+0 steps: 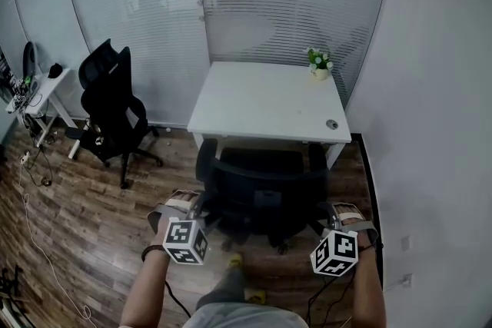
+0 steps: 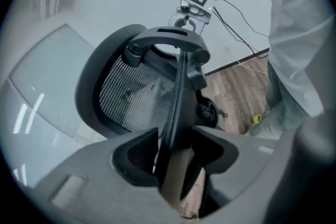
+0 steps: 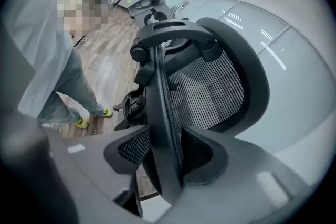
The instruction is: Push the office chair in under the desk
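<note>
At floor level in the head view, the black office chair [image 1: 257, 164] stands on the wood floor [image 1: 92, 226]. Its seat is at the near edge of the white desk [image 1: 265, 100] and its backrest [image 1: 265, 203] faces the person. The left gripper [image 1: 197, 213] and right gripper [image 1: 329, 216] sit at the backrest's two side edges. A potted plant [image 1: 319, 63] stands on the desk's far right corner. A second chair [image 1: 114, 107] stands well apart to the left.

Left gripper view: both jaws are clamped on the backrest's side rim, which runs between them.

Right gripper view: both jaws are likewise clamped on the opposite rim, beside the mesh panel.
</note>
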